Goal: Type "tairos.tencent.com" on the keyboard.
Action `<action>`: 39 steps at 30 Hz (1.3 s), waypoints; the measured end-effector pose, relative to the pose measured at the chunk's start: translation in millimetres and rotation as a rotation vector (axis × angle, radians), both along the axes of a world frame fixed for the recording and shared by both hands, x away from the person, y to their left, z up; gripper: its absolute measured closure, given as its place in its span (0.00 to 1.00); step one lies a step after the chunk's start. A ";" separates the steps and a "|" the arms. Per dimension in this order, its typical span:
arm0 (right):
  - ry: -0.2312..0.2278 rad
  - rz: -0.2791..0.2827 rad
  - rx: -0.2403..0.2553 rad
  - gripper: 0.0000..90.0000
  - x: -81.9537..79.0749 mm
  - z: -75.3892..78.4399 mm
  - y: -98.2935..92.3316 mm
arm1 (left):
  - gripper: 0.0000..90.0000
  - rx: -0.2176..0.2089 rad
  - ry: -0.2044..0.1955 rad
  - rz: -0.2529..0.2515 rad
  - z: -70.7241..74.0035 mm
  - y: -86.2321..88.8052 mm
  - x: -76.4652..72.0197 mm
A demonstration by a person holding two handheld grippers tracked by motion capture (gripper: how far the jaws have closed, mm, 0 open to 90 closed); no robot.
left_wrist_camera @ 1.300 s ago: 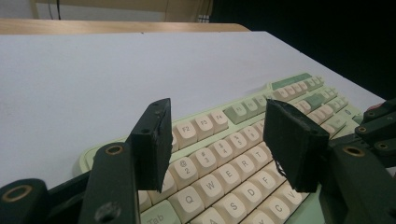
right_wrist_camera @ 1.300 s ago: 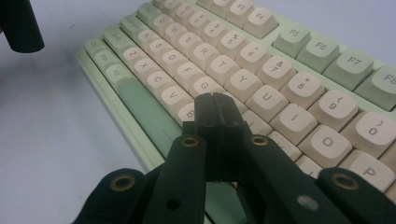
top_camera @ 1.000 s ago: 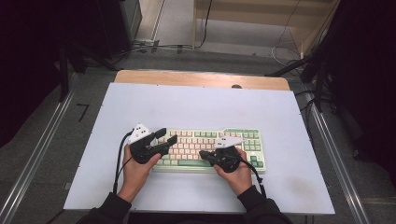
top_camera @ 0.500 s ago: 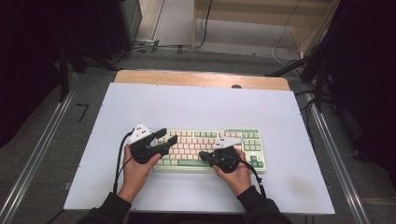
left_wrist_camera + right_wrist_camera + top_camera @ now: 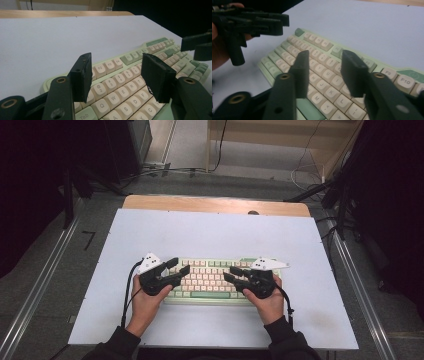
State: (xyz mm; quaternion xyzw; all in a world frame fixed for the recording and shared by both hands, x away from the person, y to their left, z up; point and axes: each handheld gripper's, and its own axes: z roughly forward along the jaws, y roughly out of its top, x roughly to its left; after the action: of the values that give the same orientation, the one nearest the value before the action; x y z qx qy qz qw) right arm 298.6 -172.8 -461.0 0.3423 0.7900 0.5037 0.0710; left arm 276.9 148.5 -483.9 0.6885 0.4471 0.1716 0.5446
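Green-and-cream keyboard (image 5: pixel 210 276) beneath open jaws

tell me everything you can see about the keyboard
The keyboard is a compact mechanical-looking board with a pale green case, cream keycaps and some green accent keys, apparently plastic. It lies flat on the white table top, near the person's edge, long side across. Printed legends such as Tab, Q, W, E and the F-keys are readable in the gripper views. The left gripper and right gripper hang over its two ends with jaws apart; nothing is seen pressing a key.
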 end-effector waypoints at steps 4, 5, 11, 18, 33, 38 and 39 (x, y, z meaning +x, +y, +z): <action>-0.001 -0.025 0.019 0.48 1.9 1.3 -6.2 | 0.48 0.001 0.000 -0.002 0.1 -0.2 -0.2; 0.004 -0.028 0.023 0.46 2.1 1.6 -7.1 | 0.48 0.001 0.000 -0.002 0.1 -0.2 -0.2; -0.001 -0.037 0.025 0.38 2.2 2.3 -9.8 | 0.48 0.002 0.000 -0.004 0.1 -0.2 -0.3; 0.003 -0.049 0.021 0.38 2.7 2.5 -13.6 | 0.48 0.002 -0.001 -0.005 -0.1 -1.0 -0.3; 0.010 -0.071 0.008 0.37 5.6 -0.6 -18.1 | 0.61 0.004 0.008 -0.136 7.4 -35.4 3.8; 0.011 -0.079 0.008 0.37 6.5 -1.0 -19.7 | 0.94 0.059 0.039 -0.166 7.6 -47.1 9.3; 0.011 -0.077 0.007 0.37 6.7 -1.4 -19.9 | 0.98 0.068 0.051 -0.162 6.3 -48.8 11.4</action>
State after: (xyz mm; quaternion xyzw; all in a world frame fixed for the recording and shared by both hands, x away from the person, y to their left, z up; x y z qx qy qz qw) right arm 305.3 -192.7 -462.4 0.3756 0.7747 0.5015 0.0850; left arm 288.3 99.7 -477.6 0.7446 0.3976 0.1244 0.5215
